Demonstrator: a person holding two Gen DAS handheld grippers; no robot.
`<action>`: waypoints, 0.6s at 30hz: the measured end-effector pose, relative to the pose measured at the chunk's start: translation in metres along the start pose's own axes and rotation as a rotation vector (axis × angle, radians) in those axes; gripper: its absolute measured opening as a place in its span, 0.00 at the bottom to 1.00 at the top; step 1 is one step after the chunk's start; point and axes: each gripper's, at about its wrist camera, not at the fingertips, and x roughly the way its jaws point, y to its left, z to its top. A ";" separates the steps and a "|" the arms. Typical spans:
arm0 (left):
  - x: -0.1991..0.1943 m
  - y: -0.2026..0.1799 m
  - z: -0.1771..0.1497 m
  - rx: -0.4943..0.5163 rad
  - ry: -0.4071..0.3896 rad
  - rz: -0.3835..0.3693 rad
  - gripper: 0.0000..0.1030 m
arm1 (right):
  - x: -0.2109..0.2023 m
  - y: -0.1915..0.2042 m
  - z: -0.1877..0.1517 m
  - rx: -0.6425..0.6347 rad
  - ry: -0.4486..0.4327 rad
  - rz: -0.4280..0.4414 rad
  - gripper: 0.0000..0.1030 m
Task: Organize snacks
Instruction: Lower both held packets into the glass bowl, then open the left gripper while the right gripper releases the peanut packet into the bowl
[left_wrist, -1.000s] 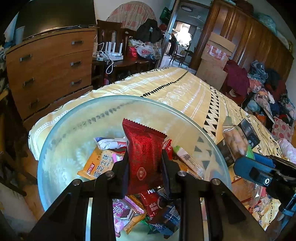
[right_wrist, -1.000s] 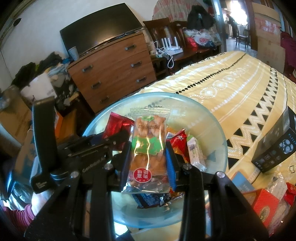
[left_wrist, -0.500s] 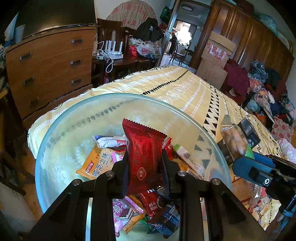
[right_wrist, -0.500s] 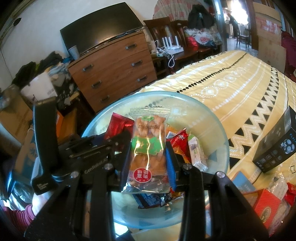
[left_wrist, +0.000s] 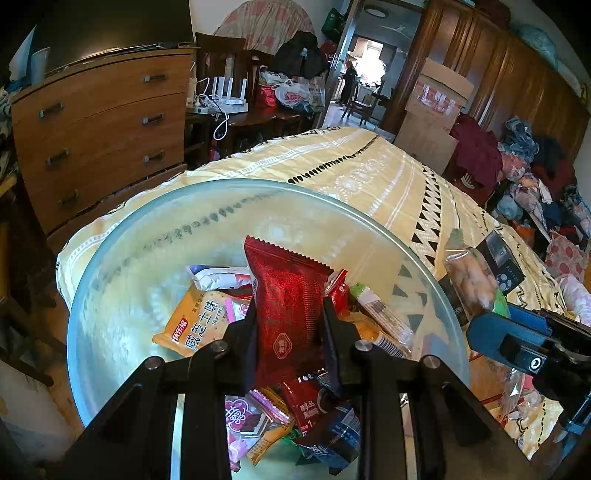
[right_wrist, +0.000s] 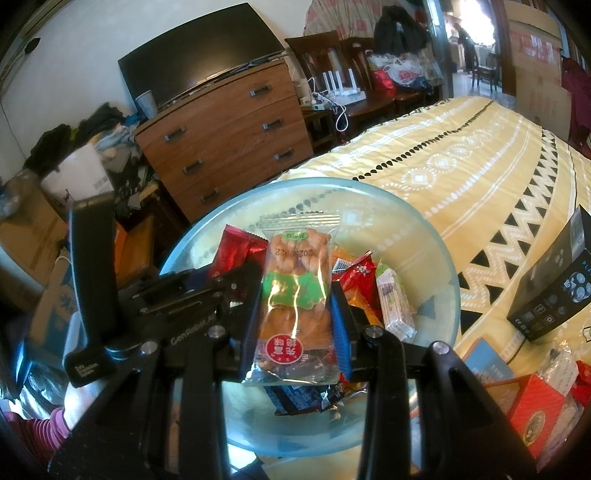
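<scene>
Both tools over the glass bowl (left_wrist: 110, 295), each pinching a snack.
Left tool (left_wrist: 289, 325) grips a red packet (left_wrist: 286, 295); right tool (right_wrist: 295, 317) grips a clear packet (right_wrist: 295, 291), right of it.

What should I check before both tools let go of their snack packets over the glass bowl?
1. Left tool grips the red packet: ok.
2. Right tool grips the clear packet: ok.
3. Both packets are above the glass bowl: ok.
4. Bowl has room left: ok, the far half is bare.
5. The two tools are apart from each other: ok, close but not touching.
6. Bowl sits steady on the bed cover: cannot tell.
</scene>
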 end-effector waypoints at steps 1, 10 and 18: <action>0.000 0.003 0.003 0.000 0.000 0.001 0.29 | 0.000 0.000 0.000 0.000 0.000 0.000 0.34; 0.007 0.010 0.003 -0.021 0.027 0.003 0.30 | 0.004 -0.003 -0.003 0.011 0.010 0.009 0.36; 0.008 0.014 0.008 -0.022 0.039 0.023 0.43 | 0.002 -0.008 -0.004 0.039 0.002 0.018 0.36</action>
